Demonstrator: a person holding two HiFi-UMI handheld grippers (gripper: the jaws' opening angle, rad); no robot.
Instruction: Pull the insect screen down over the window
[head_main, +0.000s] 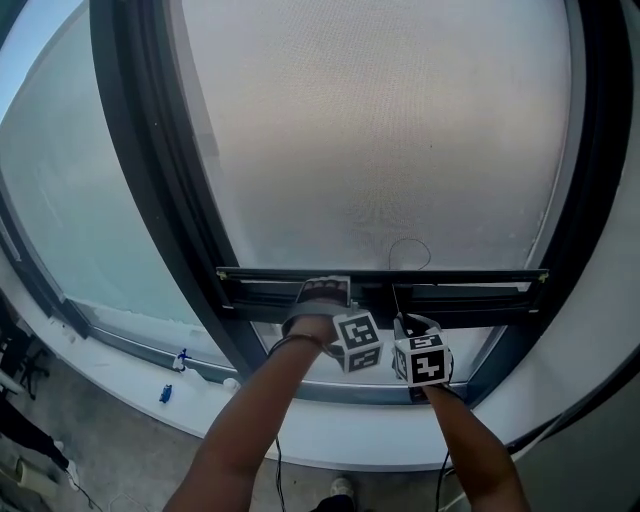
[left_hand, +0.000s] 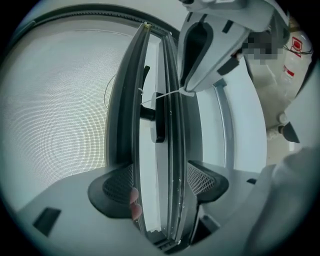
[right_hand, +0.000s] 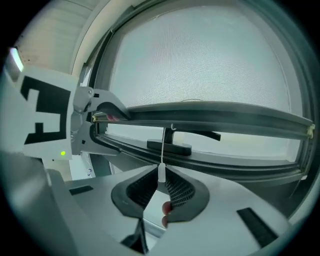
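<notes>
Currently, insect screen (head_main: 380, 130): covers the upper window; its bottom bar (head_main: 470, 280) stops short of the lower frame.
Left gripper (left_hand: 159, 182): clamped across the bottom bar, whose ends run out of its view.
Right gripper (right_hand: 161, 176): pinching the pull cord (right_hand: 163, 145) by its white tip.
Hard to see: cord faint in head view; window handle (right_hand: 169, 147) partly behind the bar.

The gap between the fingers (left_hand: 117, 187) of the left gripper (left_hand: 161, 176) is filled by the screen bar (left_hand: 125, 100); that between the fingertips (right_hand: 184, 192) of the right gripper (right_hand: 161, 176) is taken by the pull cord (right_hand: 162, 150). Just beyond these, passage is blocked by the window handle (right_hand: 169, 147); above, everything is closed off by the mesh (right_hand: 200, 65), and a narrow slot is left down to the lower frame (right_hand: 240, 163)
</notes>
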